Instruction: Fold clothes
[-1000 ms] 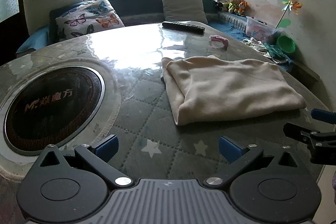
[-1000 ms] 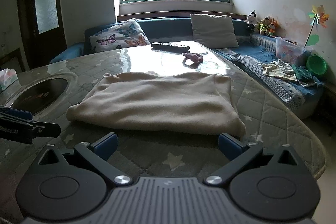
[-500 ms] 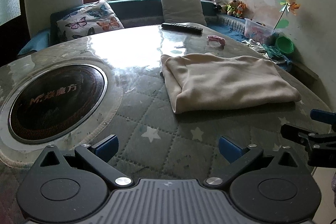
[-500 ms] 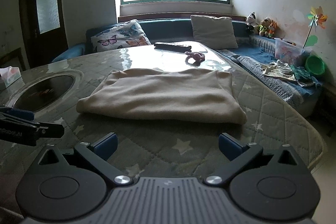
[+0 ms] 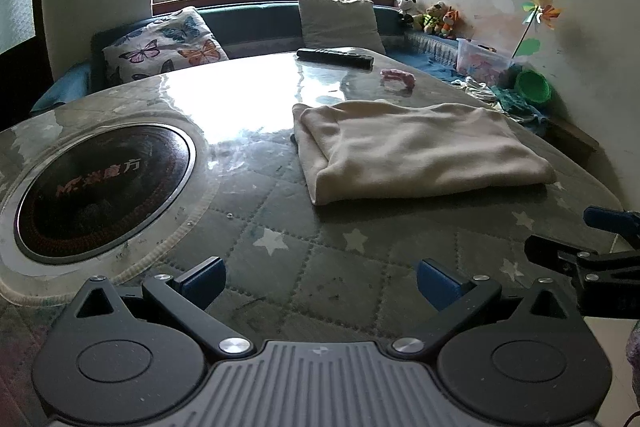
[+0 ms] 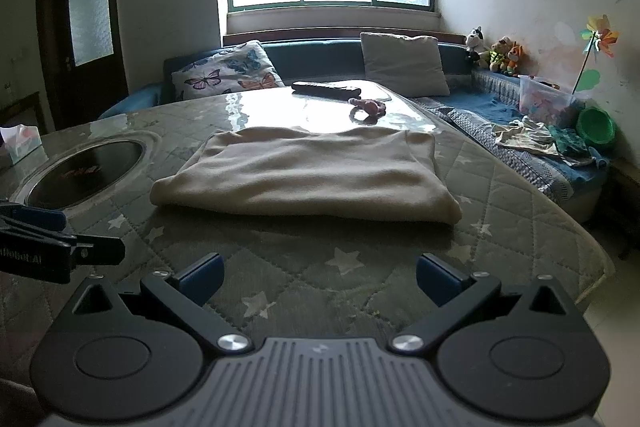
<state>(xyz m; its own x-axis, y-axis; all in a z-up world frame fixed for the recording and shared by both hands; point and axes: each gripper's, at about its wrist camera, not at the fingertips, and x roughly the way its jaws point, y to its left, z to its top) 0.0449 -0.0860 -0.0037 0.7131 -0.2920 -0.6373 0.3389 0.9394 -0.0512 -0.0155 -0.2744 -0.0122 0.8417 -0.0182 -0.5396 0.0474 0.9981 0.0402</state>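
The left gripper (image 5: 320,277) is held low over the near edge of the table (image 5: 280,247), its jaws spread wide with nothing between them. The right gripper (image 6: 318,273) is held the same way just beside it, jaws wide and empty, and each is seen at the edge of the other's view. Neither is touching the cloth.

The cream garment (image 6: 304,175) lies flat on the quilted table ahead of both grippers, well apart from the fingertips. It is already doubled into a neat rectangle, with a rounded fold along its near edge and another along its left side. A round hob (image 5: 104,183) is set into the table to the left; a remote (image 6: 326,90) and a small pink toy (image 6: 370,105) lie beyond the garment, clear of it.

The folding is judged to be finished or nearly so, with the grippers standing off from the work. If a further fold is wanted, both grippers would have to be brought forward to the near corners and closed on the doubled edge; otherwise a fresh garment is called for.
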